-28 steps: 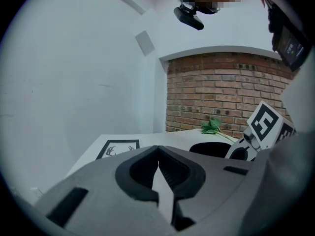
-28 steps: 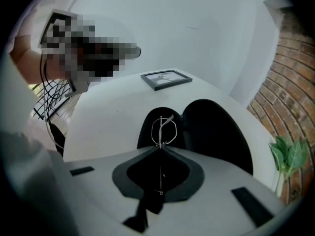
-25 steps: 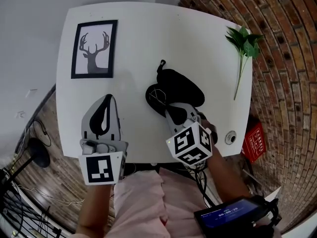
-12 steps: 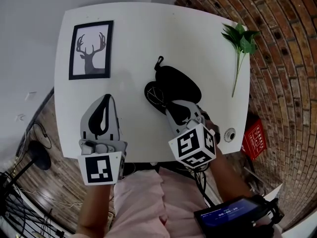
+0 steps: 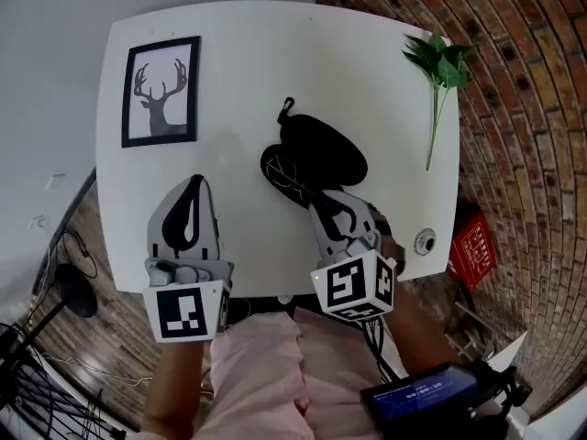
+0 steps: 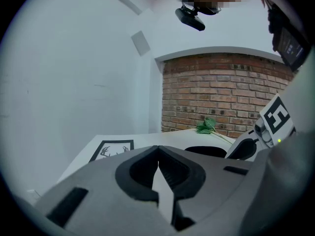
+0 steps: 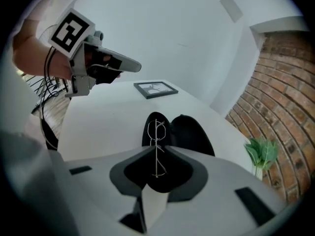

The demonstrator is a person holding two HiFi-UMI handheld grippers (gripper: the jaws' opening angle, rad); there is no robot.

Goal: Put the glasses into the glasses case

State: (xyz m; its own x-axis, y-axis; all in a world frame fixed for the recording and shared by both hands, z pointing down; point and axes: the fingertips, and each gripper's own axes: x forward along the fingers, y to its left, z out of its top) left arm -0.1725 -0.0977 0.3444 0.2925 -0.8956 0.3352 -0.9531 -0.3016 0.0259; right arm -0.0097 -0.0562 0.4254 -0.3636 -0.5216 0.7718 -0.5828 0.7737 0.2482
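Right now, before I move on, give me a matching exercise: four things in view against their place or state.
Things:
1 picture
2 sprig
3 case
4 left hand-held gripper

Place or state:
A open, in the middle
B shut, empty
C far left
D far right edge

Pairs: 1-C, 2-D, 3-A, 4-B

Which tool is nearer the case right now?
Right. The right tool is at the case's near edge, its jaws just opening, with the glasses between them; the left tool hangs off to the case's left, apart.
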